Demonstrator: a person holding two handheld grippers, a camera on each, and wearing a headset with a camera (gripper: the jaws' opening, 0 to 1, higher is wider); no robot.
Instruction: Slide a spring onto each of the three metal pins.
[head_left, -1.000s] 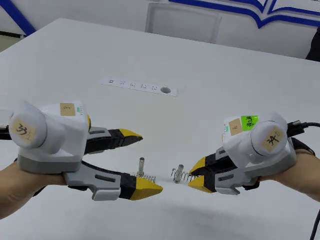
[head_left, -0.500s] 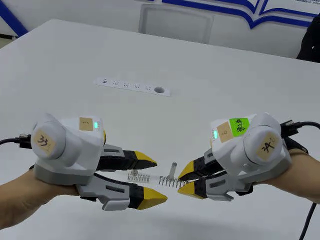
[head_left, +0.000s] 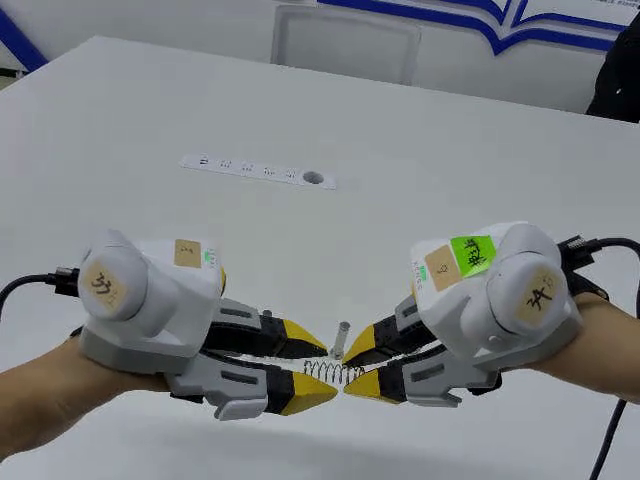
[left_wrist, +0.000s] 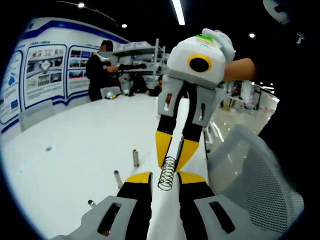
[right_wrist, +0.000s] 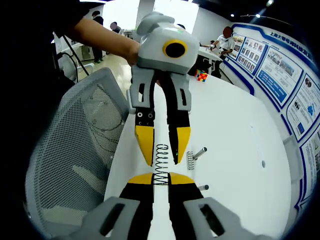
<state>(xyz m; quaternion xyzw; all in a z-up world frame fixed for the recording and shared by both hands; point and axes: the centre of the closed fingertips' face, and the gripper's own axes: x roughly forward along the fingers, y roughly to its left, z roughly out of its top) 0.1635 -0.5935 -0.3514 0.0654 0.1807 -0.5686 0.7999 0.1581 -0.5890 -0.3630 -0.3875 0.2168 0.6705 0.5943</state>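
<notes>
**Head view, lower centre.** The right claw (right_wrist: 161, 177) is clamped on one end of the spring (head_left: 334, 372). The left claw (left_wrist: 165, 177) has its jaws slightly apart around the other end. Risk: if both claws squeeze, the spring may buckle or flick away. The pin (head_left: 340, 339) just above the tips could be knocked over. The power strip (head_left: 245, 170), higher on the bench (head_left: 450, 170), is well clear.

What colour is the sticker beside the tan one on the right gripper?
That sticker on the right gripper is bright green; the head view shows it best.

Head view down, close, gripper views face-to-face, sharing spring (left_wrist: 167, 173)
</notes>
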